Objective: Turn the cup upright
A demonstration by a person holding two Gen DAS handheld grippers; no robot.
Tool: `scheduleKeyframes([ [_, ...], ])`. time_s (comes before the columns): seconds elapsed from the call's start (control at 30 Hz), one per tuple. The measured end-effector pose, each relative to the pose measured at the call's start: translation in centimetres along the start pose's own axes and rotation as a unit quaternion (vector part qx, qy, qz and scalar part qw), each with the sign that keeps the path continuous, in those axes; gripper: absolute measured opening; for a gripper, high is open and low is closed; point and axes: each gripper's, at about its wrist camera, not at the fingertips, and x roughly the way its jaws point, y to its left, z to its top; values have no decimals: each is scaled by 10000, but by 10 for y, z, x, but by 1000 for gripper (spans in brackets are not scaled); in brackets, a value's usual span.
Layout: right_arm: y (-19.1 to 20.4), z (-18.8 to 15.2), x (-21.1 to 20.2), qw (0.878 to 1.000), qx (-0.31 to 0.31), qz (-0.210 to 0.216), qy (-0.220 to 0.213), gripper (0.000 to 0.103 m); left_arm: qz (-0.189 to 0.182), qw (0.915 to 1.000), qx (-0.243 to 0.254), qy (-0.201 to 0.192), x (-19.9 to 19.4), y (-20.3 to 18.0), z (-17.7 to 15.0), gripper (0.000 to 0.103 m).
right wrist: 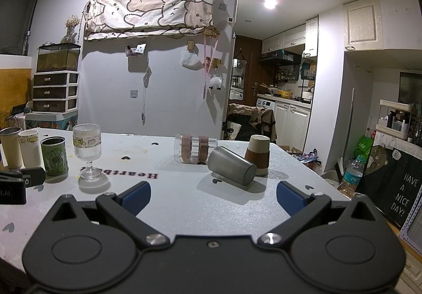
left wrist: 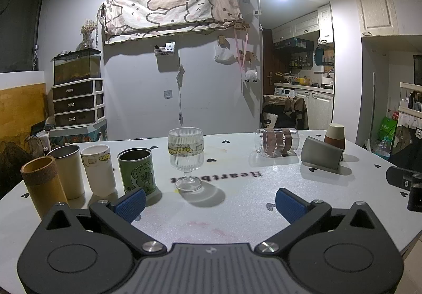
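A grey metal cup (right wrist: 231,169) lies on its side on the white table (right wrist: 184,201), just ahead of my right gripper (right wrist: 213,197), which is open and empty. It also shows in the left wrist view (left wrist: 322,153). A clear glass with brown bands (right wrist: 193,148) lies on its side behind it. A brown and cream cup (right wrist: 258,154) stands upside down beside them. My left gripper (left wrist: 210,202) is open and empty, in front of an upright ribbed stemmed glass (left wrist: 186,156).
Several upright cups stand in a row at the left: a green tin (left wrist: 137,171), a white cup (left wrist: 98,168), a beige metal cup (left wrist: 69,170) and a bamboo cup (left wrist: 43,185). The table's right edge (right wrist: 329,185) drops to bags and a bottle (right wrist: 352,175).
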Motion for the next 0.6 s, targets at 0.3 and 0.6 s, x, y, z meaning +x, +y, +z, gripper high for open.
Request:
scheduleKeyframes([
  [0.3, 0, 0, 0, 10000, 6, -6, 3, 103, -1, 10000, -4, 1, 0, 0, 0, 103],
  [0.6, 0, 0, 0, 10000, -1, 4, 5, 103, -4, 10000, -12, 9, 0, -1, 1, 103],
])
